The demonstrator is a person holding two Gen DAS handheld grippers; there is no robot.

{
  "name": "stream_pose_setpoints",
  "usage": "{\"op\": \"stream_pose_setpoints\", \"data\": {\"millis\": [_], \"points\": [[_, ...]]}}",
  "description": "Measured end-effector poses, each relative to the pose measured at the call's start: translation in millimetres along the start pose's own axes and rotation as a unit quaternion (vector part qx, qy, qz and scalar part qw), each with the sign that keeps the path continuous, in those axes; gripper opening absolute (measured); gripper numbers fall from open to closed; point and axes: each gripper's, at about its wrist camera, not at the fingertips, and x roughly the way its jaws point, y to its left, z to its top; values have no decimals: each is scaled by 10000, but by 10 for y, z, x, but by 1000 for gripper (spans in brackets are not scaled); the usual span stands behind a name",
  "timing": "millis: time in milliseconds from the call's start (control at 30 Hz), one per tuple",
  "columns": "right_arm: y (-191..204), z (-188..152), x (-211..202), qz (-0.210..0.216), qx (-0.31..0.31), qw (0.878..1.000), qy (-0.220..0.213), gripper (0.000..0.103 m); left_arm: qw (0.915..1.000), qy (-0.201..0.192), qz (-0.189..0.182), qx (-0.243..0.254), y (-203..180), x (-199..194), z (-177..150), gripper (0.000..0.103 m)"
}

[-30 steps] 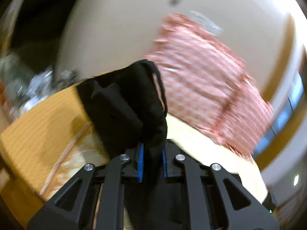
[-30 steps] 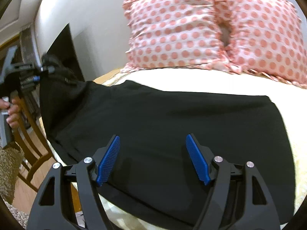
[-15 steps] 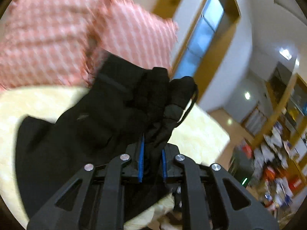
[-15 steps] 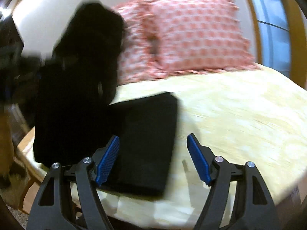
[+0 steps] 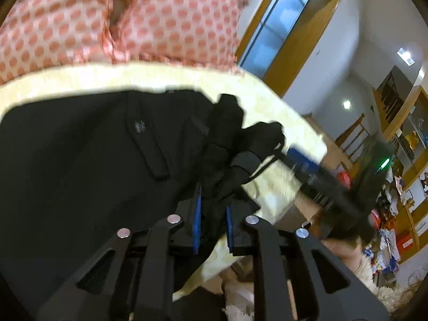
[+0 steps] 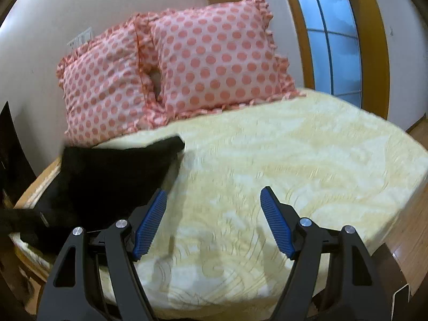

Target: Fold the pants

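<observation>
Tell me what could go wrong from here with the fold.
The left gripper pinches a bunched wad of the black pants, so releasing now may leave a lumpy, uneven fold. The right gripper is open over bare yellow bedspread, holding nothing, so the far edge could slide untended.

— What fills the right wrist view?

— A pale yellow textured bedspread (image 6: 281, 165) covers the lower and middle frame. Two pink pillows with coral polka dots (image 6: 171, 77) lean against a white wall (image 6: 67, 8) at upper left. A tall window with a wooden frame (image 6: 331, 34) stands at upper right.

— And the left wrist view?

— The same pillows (image 5: 120, 18) at top, and cluttered wooden shelves (image 5: 401, 187) blurred along the right edge.
</observation>
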Motion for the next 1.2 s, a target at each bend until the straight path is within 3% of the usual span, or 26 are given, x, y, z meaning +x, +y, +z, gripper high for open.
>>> {"op": "stream_pose_setpoints", "data": {"millis": [67,100,133,167,233,300,367,433,467,633,700,833,933,1033,1100,1200], "points": [[29,102,-102,-21,-93,9998,-186,74,10000,-7,-22,1,13,-36,-34,22],[40,142,-150,-24,-139,9995,-273,74,10000,11,-73,3,16,-88,-45,35],[48,169,-182,-28,-166,9993,-333,74,9999,47,-152,-19,31,-195,-61,55],[70,227,-245,-21,-216,9987,-464,74,9998,-64,-197,-29,52,-322,-77,61],[128,305,-306,94,-275,9977,-620,74,9986,-497,-164,-10,109,-589,-90,74],[265,392,-335,393,-329,9957,-774,74,9937,-1074,320,3,238,-832,-88,84],[492,422,-295,911,-461,9918,-772,74,9838,-1366,1157,44,352,-903,-103,85],[781,368,-160,1343,-703,9870,-539,73,9685,-1465,2014,42,490,-875,-146,85],[869,339,-114,1423,-801,9855,-452,72,9652,-1429,2191,13,543,-843,-168,86],[1236,96,97,1565,-1300,9791,-76,70,9605,-1163,2527,50,671,-669,-325,92],[1286,14,156,1407,-1469,9791,71,70,9575,-1043,2690,18,725,-613,-367,92],[1257,-180,441,1020,-1606,9782,829,71,9568,-865,2771,-144,843,-467,-509,93],[1316,-238,387,916,-1930,9744,694,71,9527,-923,2896,-29,837,-430,-530,95],[1140,-7,296,1328,-1363,9788,759,71,9573,-1006,2707,-131,865,-555,-505,95],[925,187,302,1427,-825,9837,715,72,9514,-1032,2896,-198,917,-614,-495,95],[573,428,555,1405,24,9825,1219,72,9521,-898,2893,-410,1077,-616,-521,95]]}}
